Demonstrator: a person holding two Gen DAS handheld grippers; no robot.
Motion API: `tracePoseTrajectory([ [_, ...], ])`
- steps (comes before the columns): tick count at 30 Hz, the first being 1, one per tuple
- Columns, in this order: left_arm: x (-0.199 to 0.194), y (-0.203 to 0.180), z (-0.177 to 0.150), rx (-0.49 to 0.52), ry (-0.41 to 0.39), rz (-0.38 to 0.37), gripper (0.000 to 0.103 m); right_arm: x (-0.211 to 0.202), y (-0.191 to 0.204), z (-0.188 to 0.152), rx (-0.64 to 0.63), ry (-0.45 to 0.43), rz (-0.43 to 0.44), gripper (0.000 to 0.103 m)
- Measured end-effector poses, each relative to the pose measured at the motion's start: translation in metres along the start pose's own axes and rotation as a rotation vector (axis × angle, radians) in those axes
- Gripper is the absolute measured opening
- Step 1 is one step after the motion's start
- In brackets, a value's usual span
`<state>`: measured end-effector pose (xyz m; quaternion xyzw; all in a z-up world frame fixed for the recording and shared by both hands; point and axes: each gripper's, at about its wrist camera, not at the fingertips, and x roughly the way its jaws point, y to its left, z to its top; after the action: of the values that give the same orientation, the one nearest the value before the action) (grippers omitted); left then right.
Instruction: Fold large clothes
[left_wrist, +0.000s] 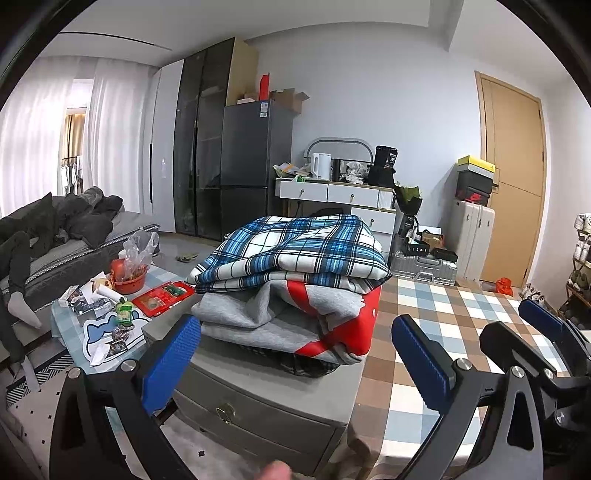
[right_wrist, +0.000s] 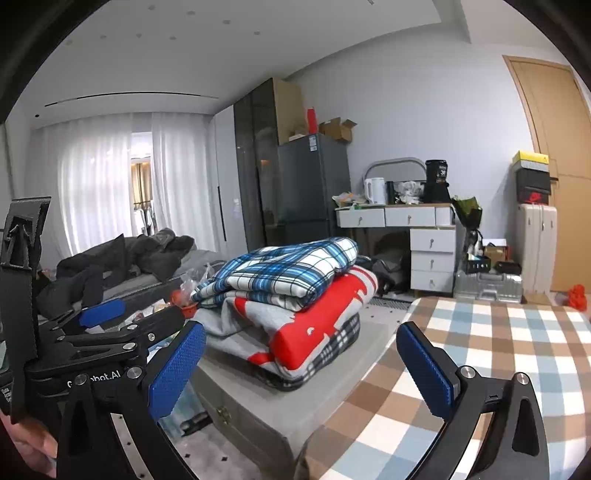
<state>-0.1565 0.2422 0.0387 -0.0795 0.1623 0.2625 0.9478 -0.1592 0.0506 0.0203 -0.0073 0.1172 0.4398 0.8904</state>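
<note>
A pile of folded clothes sits on a grey storage chest (left_wrist: 258, 402): a blue-and-white plaid garment (left_wrist: 295, 251) on top, a grey-and-red garment (left_wrist: 303, 314) under it, a dark plaid piece at the bottom. The same pile shows in the right wrist view, with the plaid garment (right_wrist: 288, 269) over the grey-and-red one (right_wrist: 314, 325). My left gripper (left_wrist: 295, 354) is open and empty, short of the pile. My right gripper (right_wrist: 301, 363) is open and empty, also short of the pile. The right gripper also shows at the right of the left view (left_wrist: 532, 325).
A checked tablecloth (left_wrist: 436, 332) covers the table to the right of the chest (right_wrist: 498, 350). A low table (left_wrist: 70, 325) with a red bowl, packets and a plastic bag stands left. A sofa (left_wrist: 74, 243) with dark clothes, a fridge, a white desk and suitcases lie behind.
</note>
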Motion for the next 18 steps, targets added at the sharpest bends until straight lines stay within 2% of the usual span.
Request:
tracePoseTrajectory([
  [18, 0.0016, -0.0007, -0.0004, -0.006, 0.009, -0.005, 0.101, 0.0024, 0.0025, -0.0018, 0.014, -0.010, -0.005, 0.103],
])
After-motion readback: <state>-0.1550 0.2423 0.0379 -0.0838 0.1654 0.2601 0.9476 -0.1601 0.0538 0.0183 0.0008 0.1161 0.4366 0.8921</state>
